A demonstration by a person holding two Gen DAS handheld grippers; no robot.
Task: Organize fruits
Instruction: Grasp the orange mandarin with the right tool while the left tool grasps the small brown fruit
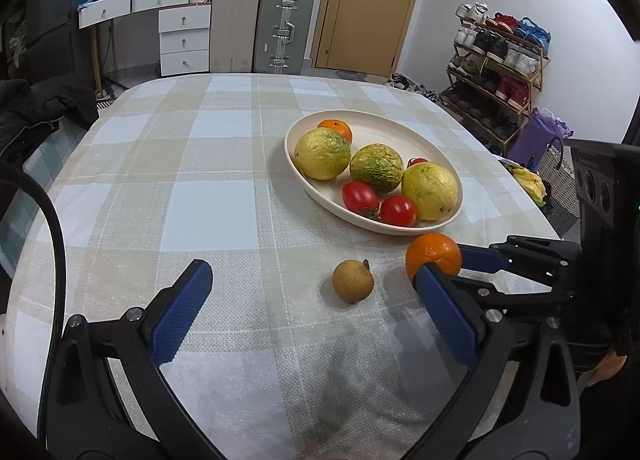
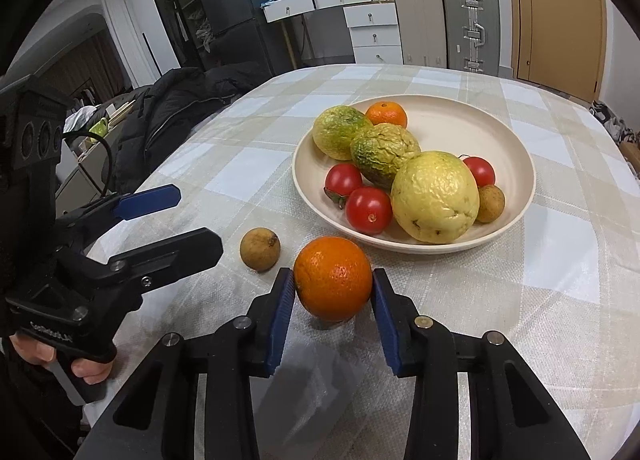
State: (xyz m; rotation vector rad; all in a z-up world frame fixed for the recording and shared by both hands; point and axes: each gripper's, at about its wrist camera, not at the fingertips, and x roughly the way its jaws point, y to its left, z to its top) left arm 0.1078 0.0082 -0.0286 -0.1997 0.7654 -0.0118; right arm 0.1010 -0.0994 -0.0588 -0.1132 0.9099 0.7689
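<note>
Orange skin, round and glossy, sits between the blue pads of the right gripper (image 2: 333,292): the orange (image 2: 333,278) is flanked on both sides, the left pad touching it and the right pad touching or a hair off, so the jaws look closed onto it or nearly so. It rests on the checked cloth of the counter (image 2: 520,300), just in front of the near rim of the cream plate (image 2: 516,139).

Beside the orange, away from the plate rim, lies a small brown longan (image 2: 260,248), loose on the cloth. The left gripper (image 1: 316,320) hovers nearer the camera than the longan, its jaws spread wide and holding nothing.

My judgement of the risks: the grip falls at or below the orange's widest girth, so a weak squeeze could let it roll out forward against the plate rim. The plate is already crowded on its near side with three yellow-green wrinkled fruits (image 2: 436,195), cherry tomatoes (image 2: 368,209), a smaller orange (image 2: 386,114) and another longan (image 2: 490,197); dropping the orange there could knock tomatoes over the low rim. The bare far-right part looks safer. The left gripper's approach could also nudge the loose longan away.
</note>
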